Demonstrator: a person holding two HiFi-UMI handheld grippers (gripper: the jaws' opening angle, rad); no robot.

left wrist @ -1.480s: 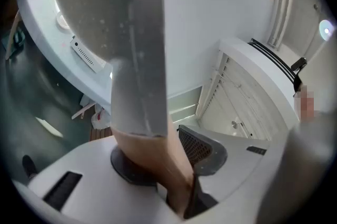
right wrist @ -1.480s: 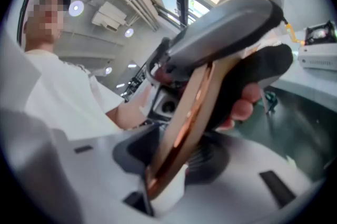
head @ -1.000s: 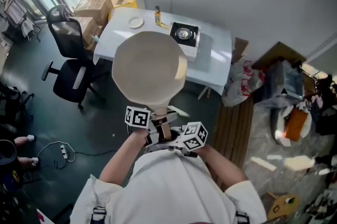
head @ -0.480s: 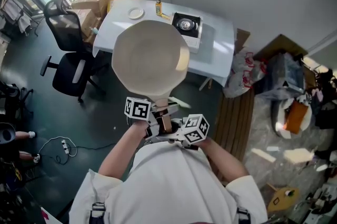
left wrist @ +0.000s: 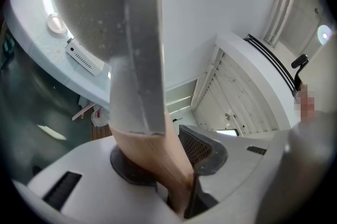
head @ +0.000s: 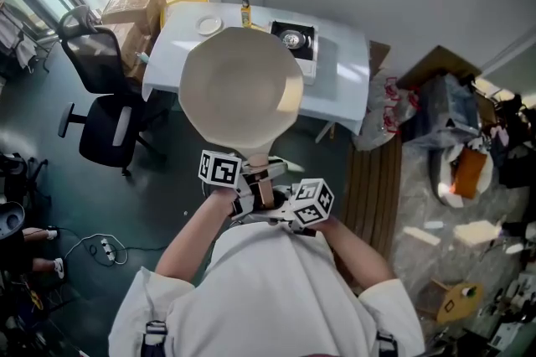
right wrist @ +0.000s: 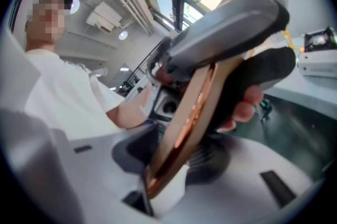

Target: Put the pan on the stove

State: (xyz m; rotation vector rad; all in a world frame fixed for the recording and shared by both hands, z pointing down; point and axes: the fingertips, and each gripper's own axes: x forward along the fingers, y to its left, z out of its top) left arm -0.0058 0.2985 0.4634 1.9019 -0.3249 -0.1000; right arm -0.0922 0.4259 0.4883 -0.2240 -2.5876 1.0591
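Observation:
A cream pan (head: pixel 239 91) hangs level in front of me, high above the floor, and hides part of the white table (head: pixel 343 87). Its wooden handle (head: pixel 257 167) points back at me. My left gripper (head: pixel 244 194) and right gripper (head: pixel 280 209) are both shut on that handle, side by side. In the left gripper view the handle (left wrist: pixel 152 160) sits between the pads under the pan's grey underside (left wrist: pixel 95 2). The right gripper view shows the handle (right wrist: pixel 184 128) wedged in its jaws. The black-topped stove (head: pixel 295 41) stands on the table's far side, beyond the pan's rim.
A small plate (head: pixel 208 26) and a bottle (head: pixel 245 12) stand on the table left of the stove. A black office chair (head: pixel 100 95) and cardboard boxes (head: pixel 134 7) are to the left. Bags and clutter (head: pixel 452 129) fill the floor at right.
The pan stays gripped by both grippers. The table, stove and chair have slid slightly up and left in the head view.

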